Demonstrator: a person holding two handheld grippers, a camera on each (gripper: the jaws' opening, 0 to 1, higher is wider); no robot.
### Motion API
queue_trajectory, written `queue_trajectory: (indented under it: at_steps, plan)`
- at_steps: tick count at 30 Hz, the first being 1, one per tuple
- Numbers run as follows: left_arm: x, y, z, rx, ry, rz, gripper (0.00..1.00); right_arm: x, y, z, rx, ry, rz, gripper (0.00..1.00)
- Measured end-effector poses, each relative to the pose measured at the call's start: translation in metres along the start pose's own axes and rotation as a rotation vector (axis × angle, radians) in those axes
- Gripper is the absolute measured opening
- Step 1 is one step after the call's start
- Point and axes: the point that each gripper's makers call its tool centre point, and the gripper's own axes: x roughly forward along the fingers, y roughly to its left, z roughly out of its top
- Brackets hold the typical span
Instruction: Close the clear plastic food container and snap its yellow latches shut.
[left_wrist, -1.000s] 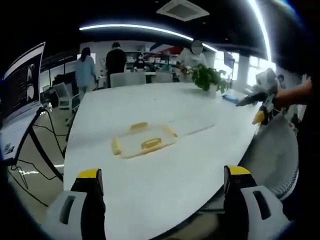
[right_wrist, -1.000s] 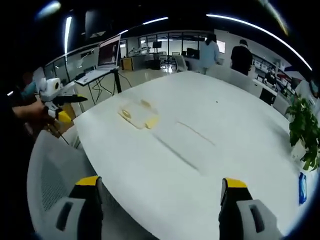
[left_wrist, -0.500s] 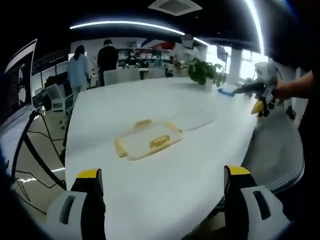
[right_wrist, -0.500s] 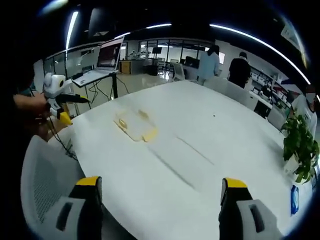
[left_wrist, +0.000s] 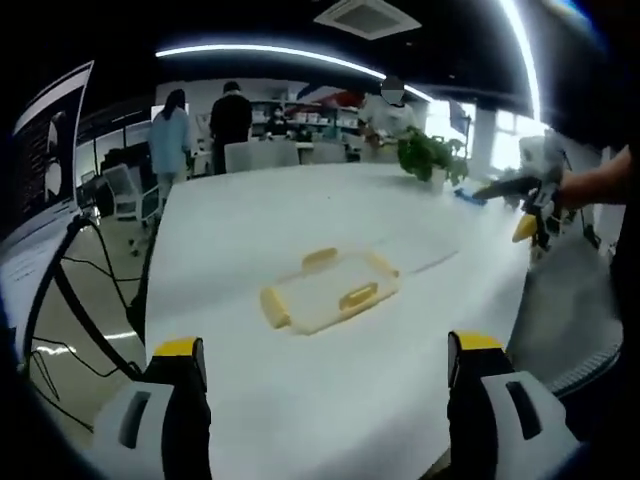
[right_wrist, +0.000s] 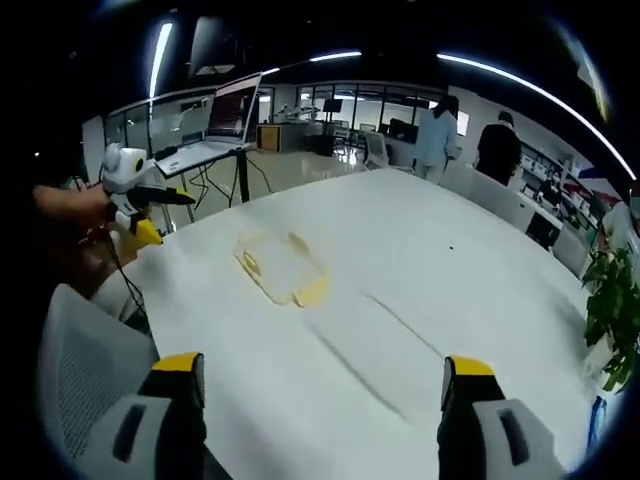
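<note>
Left tool (left_wrist: 320, 375): two black jaws, yellow-capped tips, grey-white housings at base. Right tool (right_wrist: 318, 385): same build. From the side, each shows a white rounded body, black prong, yellow tip. Sleeve looks dark, poorly lit.

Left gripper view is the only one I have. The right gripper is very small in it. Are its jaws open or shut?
Observer: Open. In the right gripper view the right gripper has its jaws wide apart, with nothing between them.
Operator: And how does my left gripper stand, seen from there?
Observer: The left gripper is at the edge of the table, apart from the container, which lies further in on the table.
</note>
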Motion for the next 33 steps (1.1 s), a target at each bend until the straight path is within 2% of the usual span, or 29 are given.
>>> queue_trajectory:
  at_steps: [2,4,6,8,10,13,15,17,20,22,25,27,29,31,33]
  plan:
    - [0.004,0.001,0.000,-0.001,0.000,0.005,0.99,0.007,0.002,0.004,0.006,-0.017,0.019,0.98]
    - [0.007,-0.003,-0.006,0.013,0.044,-0.052,0.99,0.014,0.005,0.004,0.000,-0.014,0.037,0.96]
    - [0.006,0.006,-0.007,0.036,0.068,-0.024,0.99,0.023,0.012,-0.002,-0.027,0.036,0.077,0.98]
    - [0.006,0.009,-0.005,0.039,0.069,-0.023,0.99,0.028,0.016,-0.002,-0.060,0.051,0.105,0.98]
    - [0.009,0.013,-0.008,0.090,0.093,-0.020,0.98,0.033,0.015,0.001,-0.087,0.042,0.109,0.98]
    - [0.015,0.020,-0.014,0.230,0.152,-0.007,0.96,0.041,0.014,0.000,-0.057,0.063,0.113,0.99]
    - [0.018,0.020,-0.016,0.255,0.173,-0.024,0.99,0.046,0.013,-0.002,-0.053,0.078,0.111,1.00]
    - [0.019,0.025,-0.017,0.276,0.190,-0.019,0.97,0.049,0.013,-0.003,-0.080,0.084,0.112,1.00]
    - [0.023,0.029,-0.016,0.269,0.184,-0.050,0.89,0.054,0.016,0.002,-0.137,0.079,0.128,0.99]
    - [0.027,0.030,-0.008,0.289,0.147,-0.072,0.85,0.056,0.016,0.005,-0.156,0.071,0.132,0.98]
    - [0.033,0.029,-0.003,0.284,0.136,-0.098,0.91,0.059,0.017,0.009,-0.188,0.057,0.143,0.97]
    - [0.037,0.028,-0.004,0.309,0.144,-0.124,0.91,0.061,0.017,0.013,-0.214,0.046,0.149,0.95]
    - [0.041,0.029,-0.008,0.339,0.173,-0.143,0.84,0.064,0.017,0.014,-0.224,0.043,0.157,0.90]
    - [0.043,0.029,-0.008,0.376,0.182,-0.173,0.72,0.068,0.016,0.014,-0.231,0.045,0.162,0.84]
    - [0.045,0.027,-0.006,0.354,0.191,-0.206,0.66,0.072,0.016,0.013,-0.234,0.045,0.174,0.84]
